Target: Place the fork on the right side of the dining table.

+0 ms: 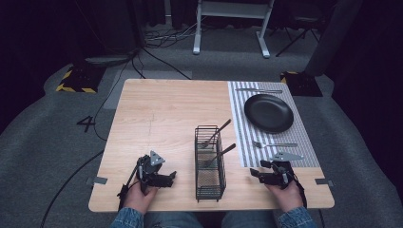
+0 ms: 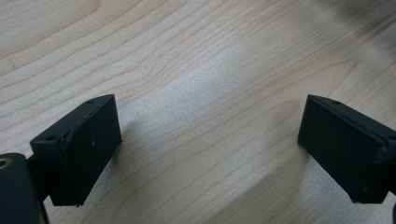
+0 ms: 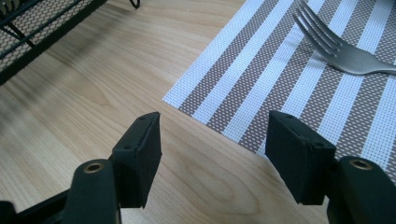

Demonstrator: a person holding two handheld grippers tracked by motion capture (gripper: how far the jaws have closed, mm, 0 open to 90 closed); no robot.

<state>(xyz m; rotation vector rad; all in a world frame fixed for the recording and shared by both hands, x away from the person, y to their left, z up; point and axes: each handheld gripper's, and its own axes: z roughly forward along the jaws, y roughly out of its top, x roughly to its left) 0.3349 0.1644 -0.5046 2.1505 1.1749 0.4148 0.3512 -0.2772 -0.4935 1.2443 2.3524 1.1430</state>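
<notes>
Left gripper, seen at the lower left of the high view, is held low over the bare wooden worktop with its jaws spread wide and nothing between them. Right gripper, at the lower right of that view, is likewise held with its jaws parted and empty, just short of the near corner of the striped placemat. A fork is seen lying on the placemat at the upper right of the right gripper view, apart from the jaws. Between the two grippers a black wire basket stands on the worktop; two utensils, probably forks, are leaned in it. A black plate rests on the placemat, farther up the frame.
</notes>
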